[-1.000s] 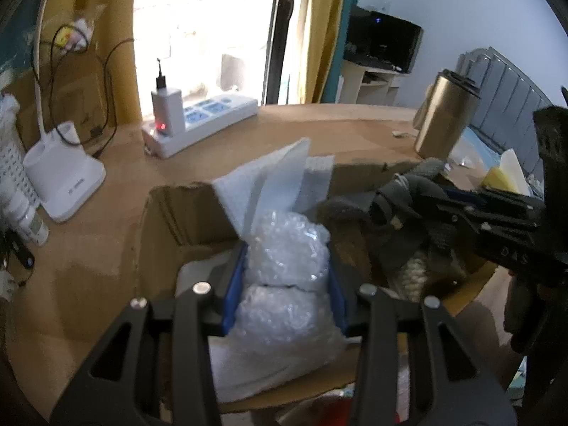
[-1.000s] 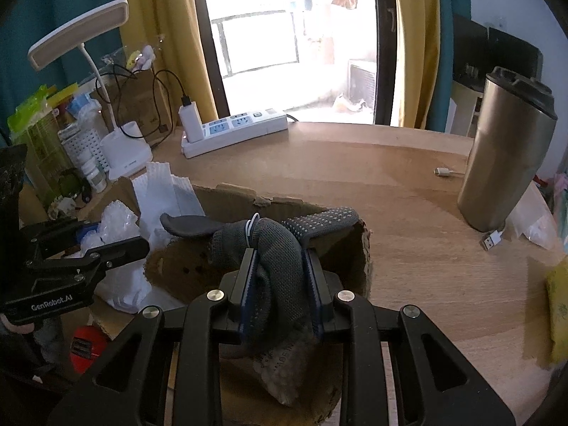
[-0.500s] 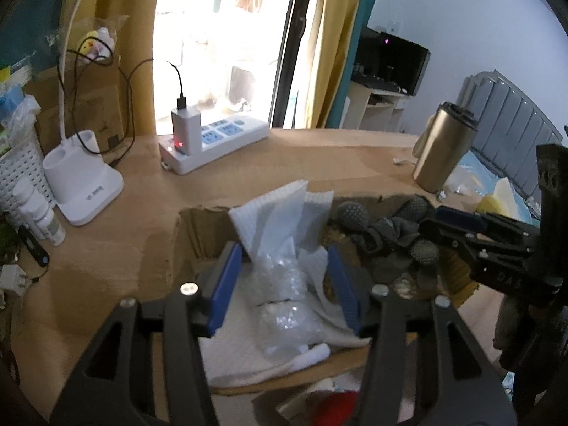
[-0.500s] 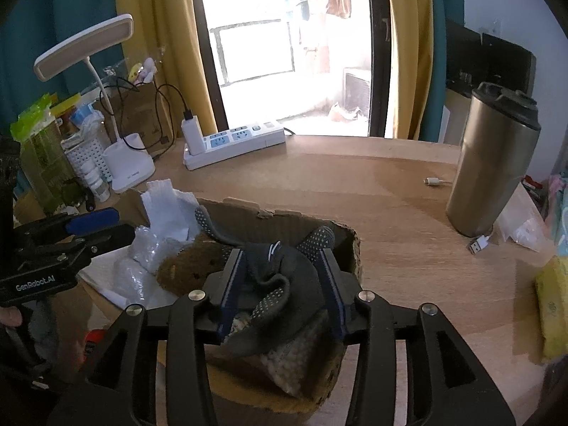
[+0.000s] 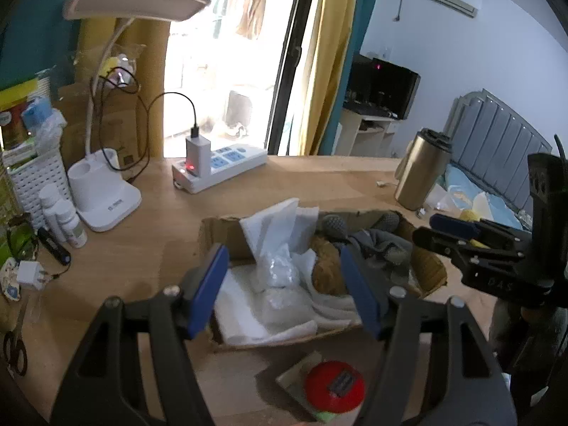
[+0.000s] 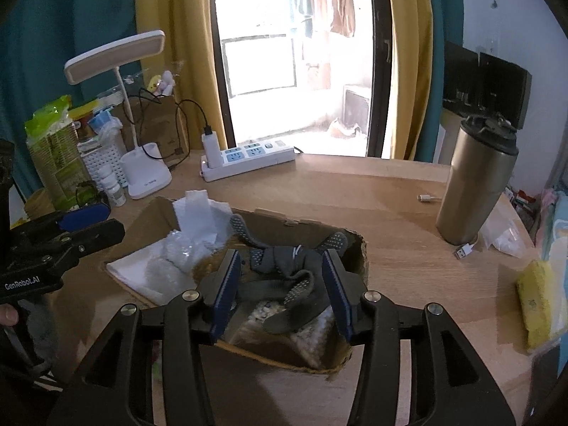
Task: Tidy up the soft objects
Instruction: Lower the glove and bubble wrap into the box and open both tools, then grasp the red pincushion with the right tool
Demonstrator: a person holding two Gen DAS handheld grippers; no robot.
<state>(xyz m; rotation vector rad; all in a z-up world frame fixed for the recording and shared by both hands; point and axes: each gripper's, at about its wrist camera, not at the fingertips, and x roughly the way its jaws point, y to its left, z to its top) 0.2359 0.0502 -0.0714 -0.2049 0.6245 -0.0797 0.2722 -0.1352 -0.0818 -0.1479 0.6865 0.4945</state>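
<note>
A shallow brown cardboard box (image 5: 227,238) with torn edges sits on the round wooden table (image 6: 390,191), at its near edge. In the box's left part lie a clear bubble-wrap bundle (image 5: 277,277) and folded white foam sheets (image 5: 269,326); in its right part lie dark grey knitted gloves with dotted grip palms (image 6: 284,277), over a brown furry item (image 5: 326,269). The left gripper (image 5: 284,291) hangs above the box's left part, blue-padded jaws spread wide, having just been opening; the bubble-wrap bundle lies between and below them, clear of both pads. The right gripper (image 6: 280,287) hangs above the right part, jaws moderately apart and likewise just opening; the gloves lie between the pads, loose in the box, gripped by neither. Far left on the table stand a white desk lamp (image 6: 142,174) and a white power strip (image 6: 248,158) with a charger plugged in. At the right stands a steel travel tumbler with a black lid (image 6: 475,181); a yellow sponge (image 6: 536,301) lies near right. A red round object (image 5: 335,385) shows below the table's near edge.
</note>
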